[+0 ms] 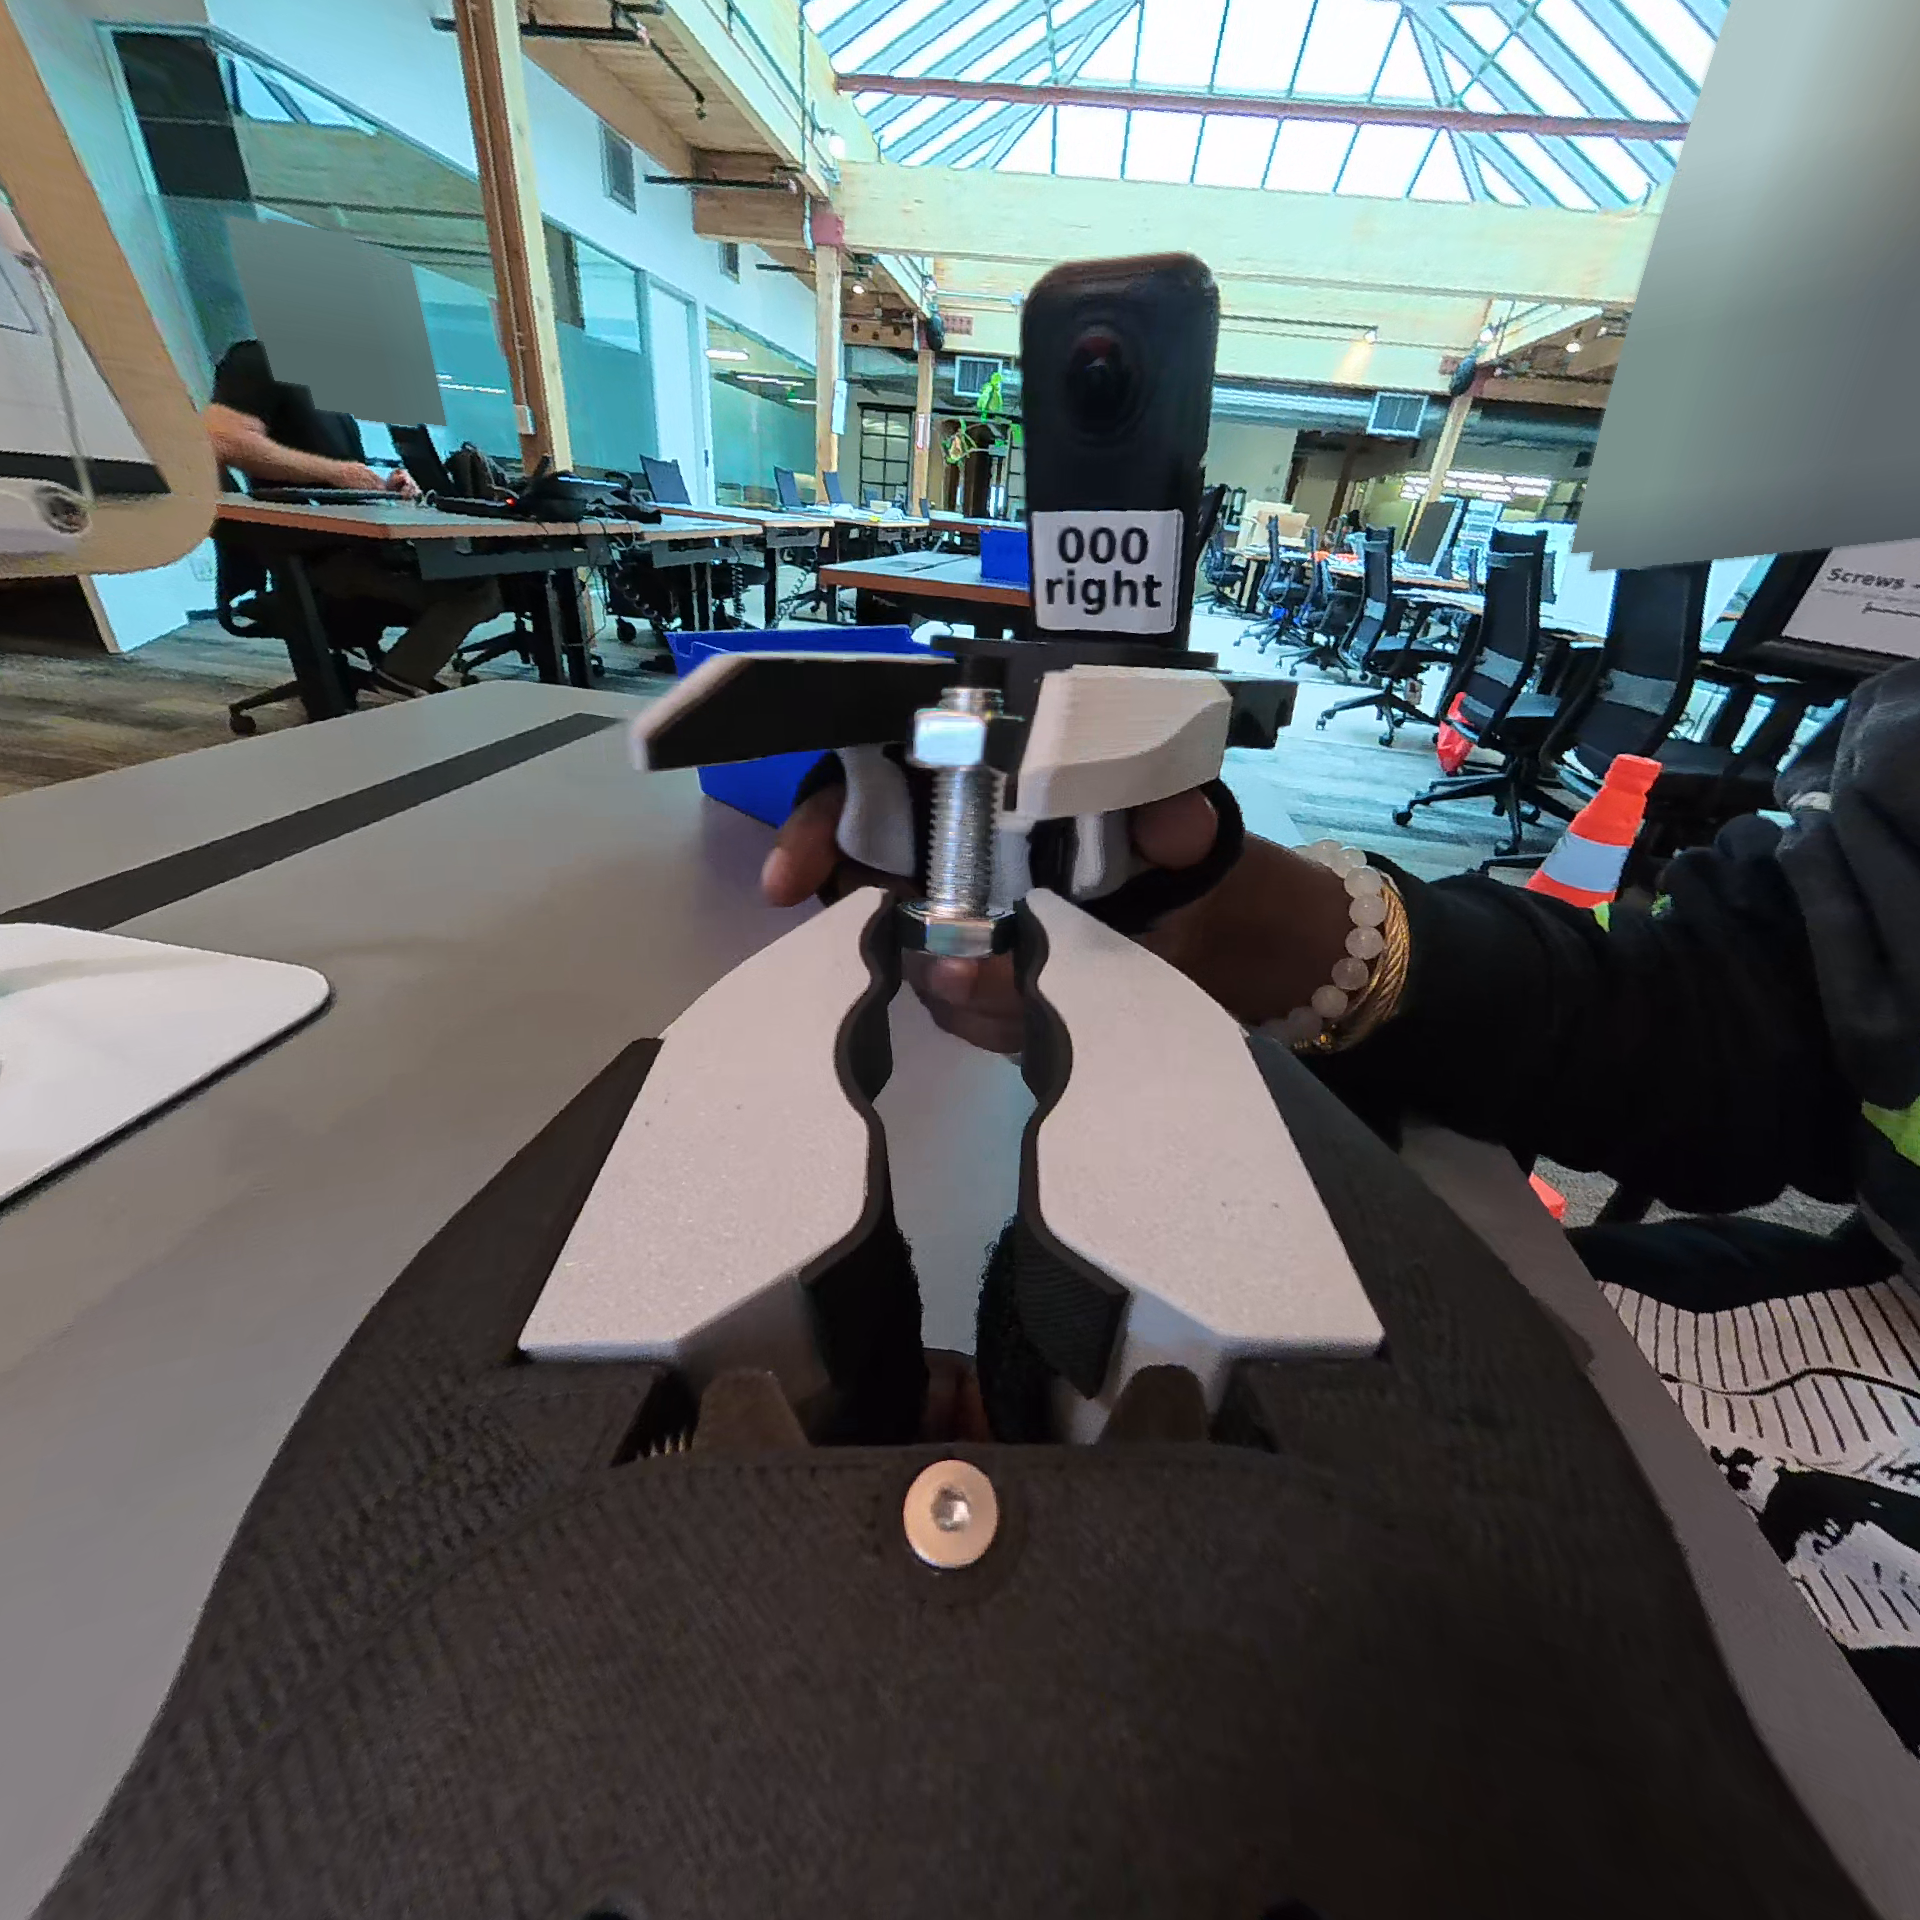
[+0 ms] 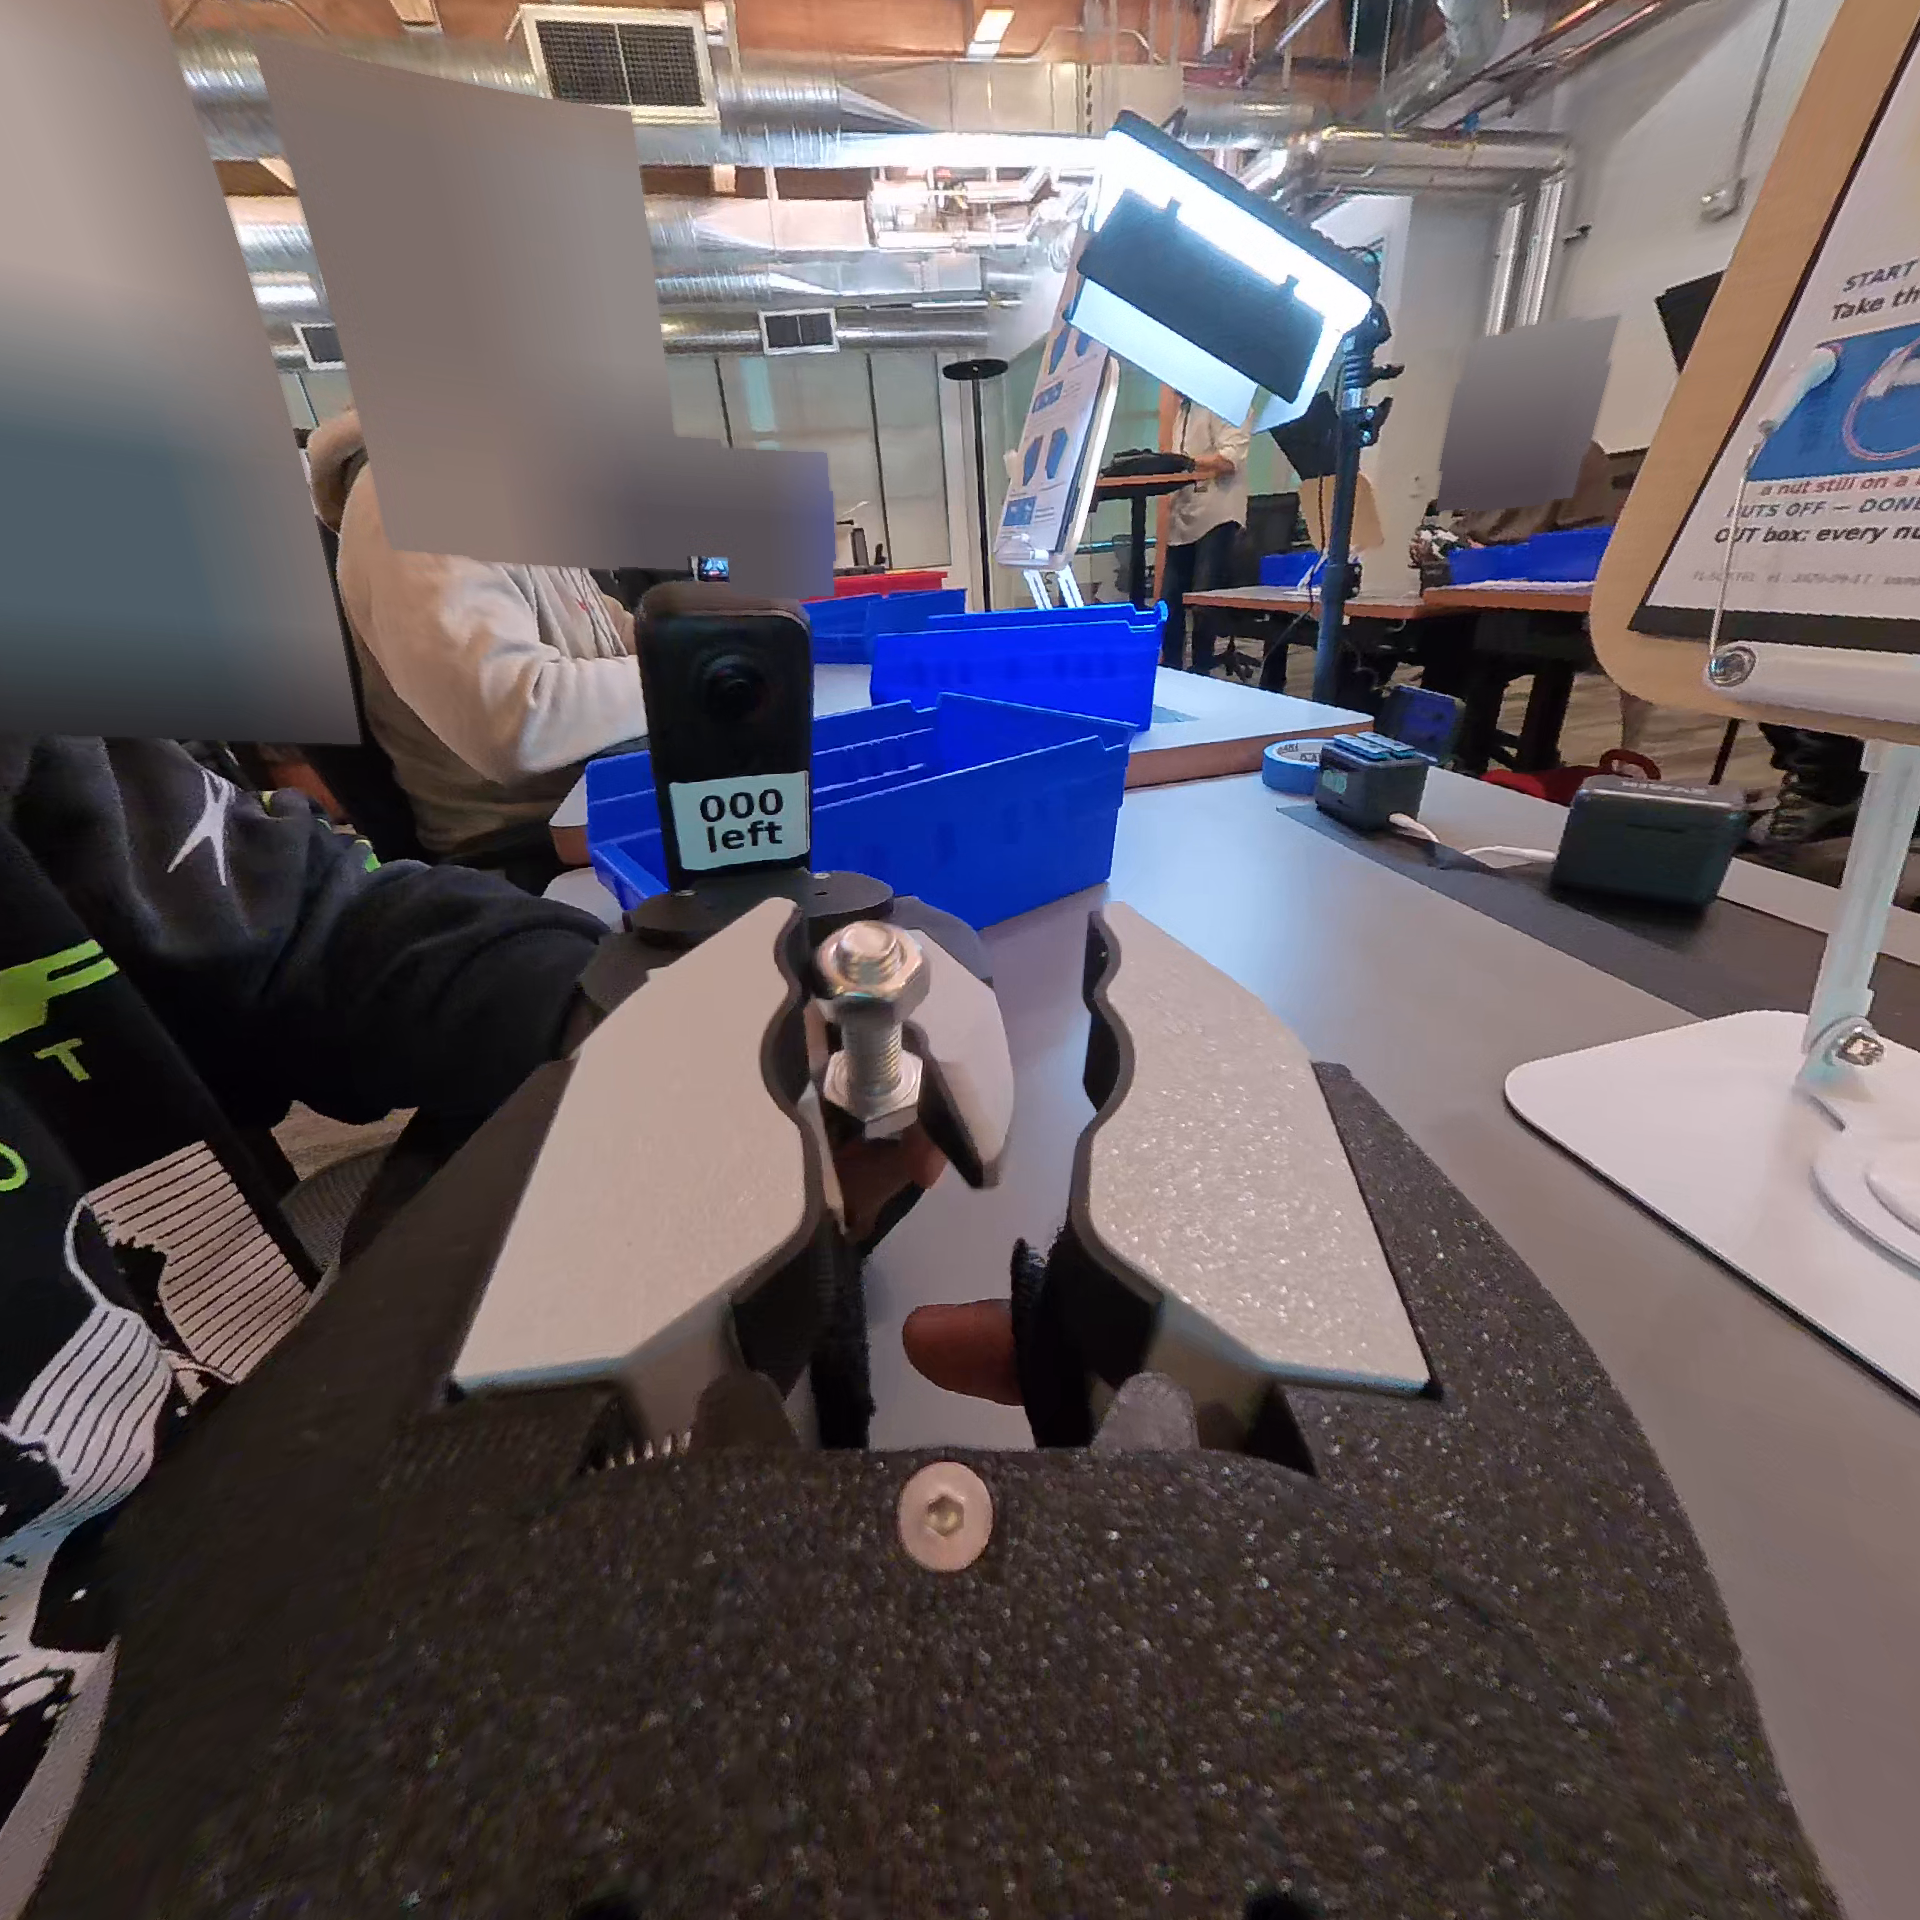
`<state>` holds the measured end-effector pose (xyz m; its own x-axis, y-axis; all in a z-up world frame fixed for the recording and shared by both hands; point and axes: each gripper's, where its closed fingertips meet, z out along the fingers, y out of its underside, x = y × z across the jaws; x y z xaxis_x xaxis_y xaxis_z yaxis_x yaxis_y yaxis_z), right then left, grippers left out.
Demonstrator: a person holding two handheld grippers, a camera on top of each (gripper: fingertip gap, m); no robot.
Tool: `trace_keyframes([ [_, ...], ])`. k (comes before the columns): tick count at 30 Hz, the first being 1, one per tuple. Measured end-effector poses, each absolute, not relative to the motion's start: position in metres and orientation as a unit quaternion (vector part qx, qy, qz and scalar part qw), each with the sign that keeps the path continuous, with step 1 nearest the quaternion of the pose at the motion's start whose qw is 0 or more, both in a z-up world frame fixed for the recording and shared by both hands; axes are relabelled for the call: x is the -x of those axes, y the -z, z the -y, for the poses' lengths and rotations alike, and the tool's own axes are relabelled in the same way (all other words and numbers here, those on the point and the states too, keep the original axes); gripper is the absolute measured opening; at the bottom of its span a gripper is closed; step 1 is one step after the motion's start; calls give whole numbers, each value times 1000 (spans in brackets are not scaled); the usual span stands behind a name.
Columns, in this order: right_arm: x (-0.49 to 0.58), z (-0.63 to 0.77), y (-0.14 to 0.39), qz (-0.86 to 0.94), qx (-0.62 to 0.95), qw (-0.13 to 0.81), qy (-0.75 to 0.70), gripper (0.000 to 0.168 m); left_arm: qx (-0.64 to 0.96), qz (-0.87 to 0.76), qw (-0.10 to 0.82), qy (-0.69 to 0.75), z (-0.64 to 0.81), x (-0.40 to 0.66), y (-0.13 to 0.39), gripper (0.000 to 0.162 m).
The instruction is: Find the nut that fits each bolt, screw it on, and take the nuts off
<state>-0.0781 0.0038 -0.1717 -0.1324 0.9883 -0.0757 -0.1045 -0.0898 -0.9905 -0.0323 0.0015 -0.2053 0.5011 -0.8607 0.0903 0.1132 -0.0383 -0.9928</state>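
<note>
A silver bolt (image 1: 961,831) stands upright between the two grippers above the grey table (image 1: 416,935). My left gripper (image 1: 956,928) is shut on the bolt's hex head. A silver nut (image 1: 949,740) sits on the thread near the bolt's free end. My right gripper (image 1: 977,727) faces it, open, with one finger on each side of the nut. In the right wrist view the nut (image 2: 871,975) lies close to the left finger of my open right gripper (image 2: 940,935). The left gripper (image 2: 878,1103) holds the bolt head below it.
Blue bins (image 2: 935,810) stand on the table behind the grippers; one also shows in the left wrist view (image 1: 758,774). A white sign stand base (image 2: 1714,1164) sits to the right, with dark boxes (image 2: 1647,842) and a blue tape roll (image 2: 1288,764) behind it. People sit at nearby desks. About 5 centimeters separates my left fingertips from my right.
</note>
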Motion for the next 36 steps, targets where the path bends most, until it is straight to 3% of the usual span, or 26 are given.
trace_keyframes([
  [4, 70, -11, 166, 470, 457, 483, -581, 42, 598, -284, 635, 398, -7, 45, 196, 21],
  [7, 62, -17, 159, 453, 451, 498, -586, 22, 591, -271, 644, 403, -8, 52, 190, 21],
  [9, 60, -18, 156, 446, 446, 500, -593, 17, 592, -269, 643, 404, -8, 52, 190, 21],
  [11, 61, -14, 155, 446, 440, 493, -604, 23, 593, -271, 640, 406, -8, 50, 191, 21],
  [14, 69, -7, 161, 457, 445, 474, -607, 48, 598, -285, 635, 398, -6, 45, 196, 20],
  [17, 76, -2, 167, 473, 449, 470, -595, 56, 602, -302, 626, 393, -3, 37, 202, 20],
  [22, 76, -3, 169, 477, 451, 474, -586, 51, 602, -315, 621, 390, 0, 32, 205, 20],
  [31, 59, -17, 154, 441, 442, 499, -601, 24, 588, -274, 639, 413, -6, 50, 189, 21],
  [36, 69, -5, 161, 458, 440, 473, -610, 46, 598, -286, 633, 400, -5, 45, 196, 21],
])
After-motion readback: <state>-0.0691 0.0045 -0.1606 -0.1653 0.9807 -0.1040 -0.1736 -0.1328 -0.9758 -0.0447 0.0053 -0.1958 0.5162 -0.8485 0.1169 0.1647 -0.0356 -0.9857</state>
